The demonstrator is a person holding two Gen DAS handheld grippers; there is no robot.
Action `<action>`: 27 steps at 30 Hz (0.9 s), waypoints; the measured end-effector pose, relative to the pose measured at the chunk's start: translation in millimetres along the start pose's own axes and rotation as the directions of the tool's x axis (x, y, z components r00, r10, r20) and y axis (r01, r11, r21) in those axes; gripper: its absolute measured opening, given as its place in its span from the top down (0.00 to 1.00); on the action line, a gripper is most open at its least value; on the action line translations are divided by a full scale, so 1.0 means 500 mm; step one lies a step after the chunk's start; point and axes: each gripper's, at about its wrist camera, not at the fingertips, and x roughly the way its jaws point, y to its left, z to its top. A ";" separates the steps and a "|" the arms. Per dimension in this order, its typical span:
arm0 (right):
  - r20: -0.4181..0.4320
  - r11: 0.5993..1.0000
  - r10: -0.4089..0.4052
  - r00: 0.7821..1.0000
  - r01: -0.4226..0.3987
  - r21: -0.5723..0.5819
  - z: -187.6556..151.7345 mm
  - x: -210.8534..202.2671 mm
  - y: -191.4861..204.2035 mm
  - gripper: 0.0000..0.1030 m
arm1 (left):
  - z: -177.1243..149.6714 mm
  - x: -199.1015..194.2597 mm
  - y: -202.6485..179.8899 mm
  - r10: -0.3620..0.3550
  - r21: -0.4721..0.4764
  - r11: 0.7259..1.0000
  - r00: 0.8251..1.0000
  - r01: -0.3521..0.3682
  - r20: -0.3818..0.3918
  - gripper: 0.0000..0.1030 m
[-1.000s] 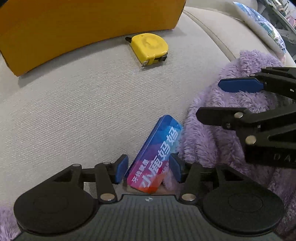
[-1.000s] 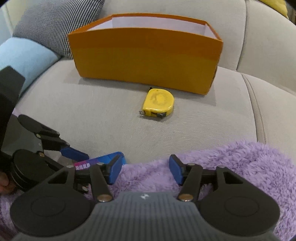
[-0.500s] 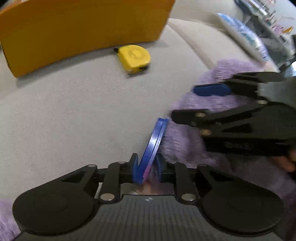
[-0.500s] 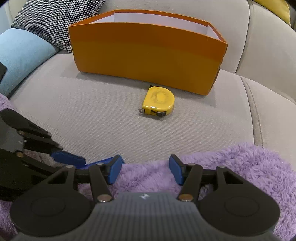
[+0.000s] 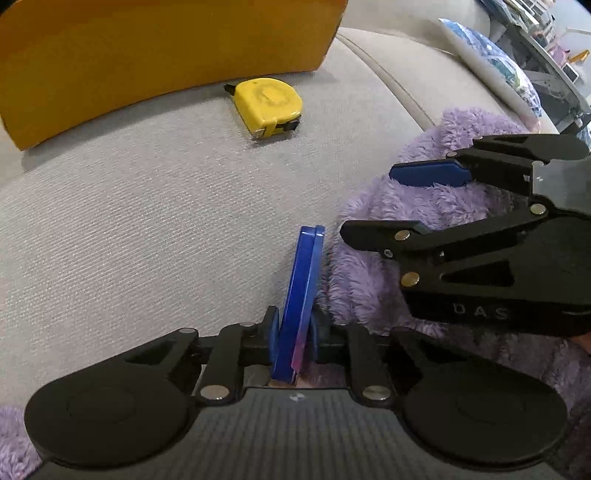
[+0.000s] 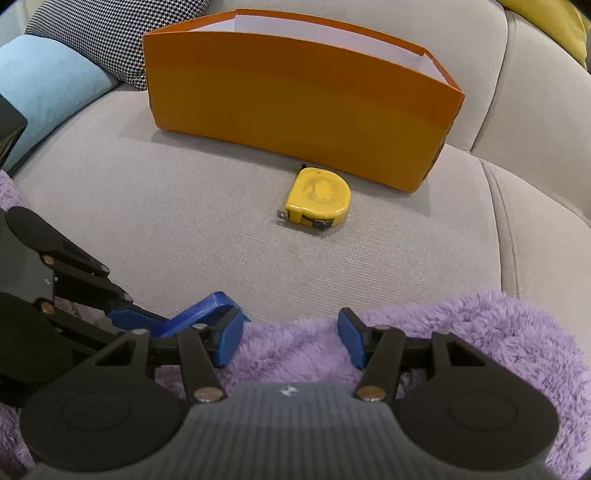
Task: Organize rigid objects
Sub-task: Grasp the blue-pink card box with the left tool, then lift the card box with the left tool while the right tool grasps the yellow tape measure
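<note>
My left gripper (image 5: 292, 334) is shut on a flat blue box (image 5: 302, 288), held on edge just above the sofa seat; the box also shows in the right wrist view (image 6: 201, 312). My right gripper (image 6: 290, 341) is open and empty over the purple fluffy blanket (image 6: 461, 332); it appears in the left wrist view (image 5: 406, 199) to the right of the box. A yellow tape measure (image 6: 317, 197) lies on the seat in front of an open orange box (image 6: 295, 99); both also show in the left wrist view, the tape measure (image 5: 267, 105) and the orange box (image 5: 147, 55).
A grey sofa seat (image 6: 184, 221) carries everything. A light blue cushion (image 6: 48, 85) and a houndstooth cushion (image 6: 92, 33) lie at the back left. A patterned cushion (image 5: 491, 70) lies at the far right. The purple blanket (image 5: 406, 258) covers the near right of the seat.
My left gripper closed on the blue box, turned it from flat to on edge and lifted it slightly. The right gripper stayed open over the blanket.
</note>
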 end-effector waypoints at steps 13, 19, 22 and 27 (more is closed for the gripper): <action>-0.033 0.995 0.044 0.999 -0.041 0.087 0.025 0.031 -0.024 0.44 | -0.010 -0.075 0.111 -0.031 -0.265 0.961 0.983 0.079 0.182 0.85; -0.017 0.988 0.062 0.998 -0.059 0.140 0.061 0.058 -0.041 0.45 | 0.009 -0.084 0.162 0.025 -0.352 0.933 0.963 0.073 0.268 0.85; 0.002 0.980 0.051 0.999 -0.050 0.195 0.086 0.074 -0.061 0.45 | 0.014 -0.083 0.184 0.038 -0.394 0.915 0.956 0.083 0.290 0.85; 0.027 0.975 0.021 0.999 -0.026 0.220 0.117 0.104 -0.078 0.42 | 0.009 -0.074 0.208 0.031 -0.442 0.891 0.954 0.109 0.297 0.85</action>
